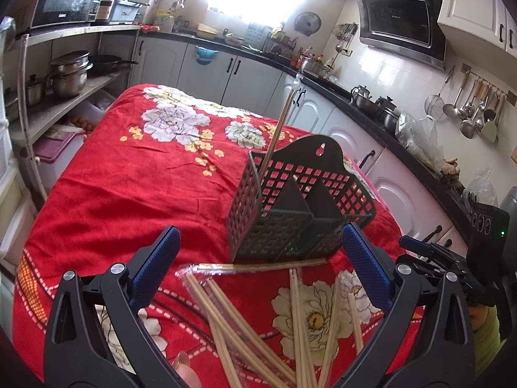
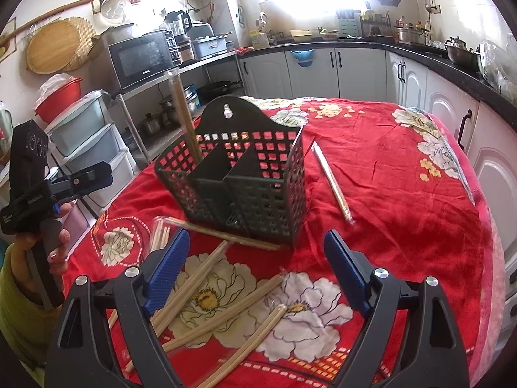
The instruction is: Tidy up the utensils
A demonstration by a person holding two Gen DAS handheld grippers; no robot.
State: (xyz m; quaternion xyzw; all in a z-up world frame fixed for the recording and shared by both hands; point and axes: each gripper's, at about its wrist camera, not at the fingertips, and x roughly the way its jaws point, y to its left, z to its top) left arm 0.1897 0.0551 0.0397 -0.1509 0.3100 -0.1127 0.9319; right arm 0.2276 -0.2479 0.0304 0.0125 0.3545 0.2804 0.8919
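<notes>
A black lattice utensil basket (image 1: 290, 200) (image 2: 245, 177) stands on the red floral tablecloth (image 1: 129, 187) (image 2: 404, 210). One wrapped chopstick pair (image 1: 278, 129) (image 2: 185, 113) stands upright in its left compartment. Several wrapped chopstick pairs (image 1: 258, 323) (image 2: 213, 304) lie loose in front of it. One more pair (image 2: 332, 182) lies to the basket's right. My left gripper (image 1: 261, 268) is open and empty above the loose chopsticks. My right gripper (image 2: 258, 271) is open and empty, also above them.
Kitchen counters with cabinets (image 1: 387, 168) (image 2: 452, 97) run along the right and back. A metal shelf with pots (image 1: 68, 74) and a microwave (image 2: 142, 56) stands at the left. The other gripper shows at each view's edge, left one (image 2: 42, 181), right one (image 1: 452, 258).
</notes>
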